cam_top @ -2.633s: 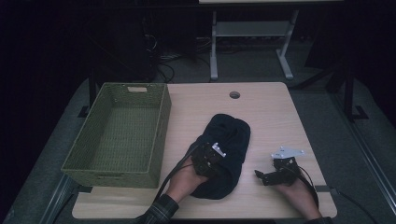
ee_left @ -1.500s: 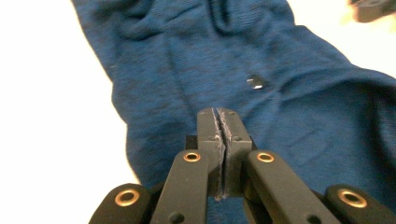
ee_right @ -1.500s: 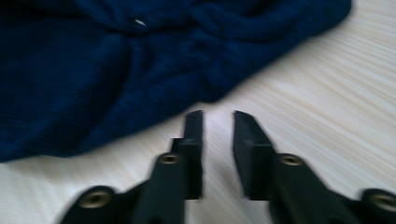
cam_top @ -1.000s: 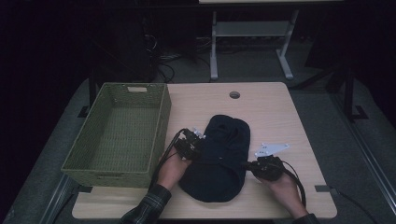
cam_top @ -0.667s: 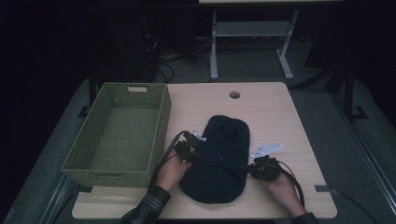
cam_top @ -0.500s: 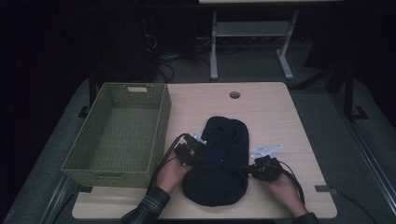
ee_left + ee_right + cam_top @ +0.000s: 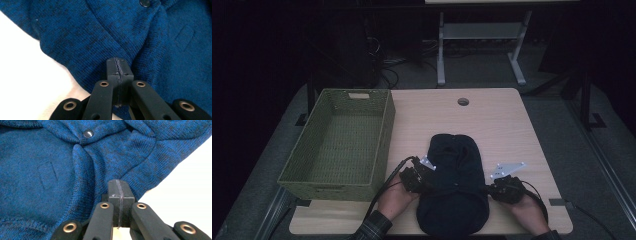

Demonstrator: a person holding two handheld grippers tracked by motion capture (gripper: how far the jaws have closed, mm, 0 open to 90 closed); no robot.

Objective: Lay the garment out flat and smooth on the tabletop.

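A dark blue knit garment [image 7: 454,185] lies bunched on the near half of the wooden table [image 7: 507,125], its lower end at the front edge. My left gripper [image 7: 427,182] is at its left side, jaws shut on the knit edge [image 7: 150,37]; the jaw tips [image 7: 117,66] meet with fabric pinched under them. At the garment's right side my right gripper [image 7: 489,190] is likewise shut on the garment [image 7: 50,170], tips [image 7: 120,187] pressed together over its hem. A dark snap button [image 7: 88,133] sits on a folded seam.
An empty green woven basket [image 7: 384,135] stands at the table's left, close beside my left hand. A round cable hole [image 7: 463,101] is near the far edge. Beyond the table stands a white metal frame [image 7: 482,35] on a dark floor.
The garment has slid toward the near edge of the table, with both grippers on its sides moving back with it. It now looks narrower and longer.
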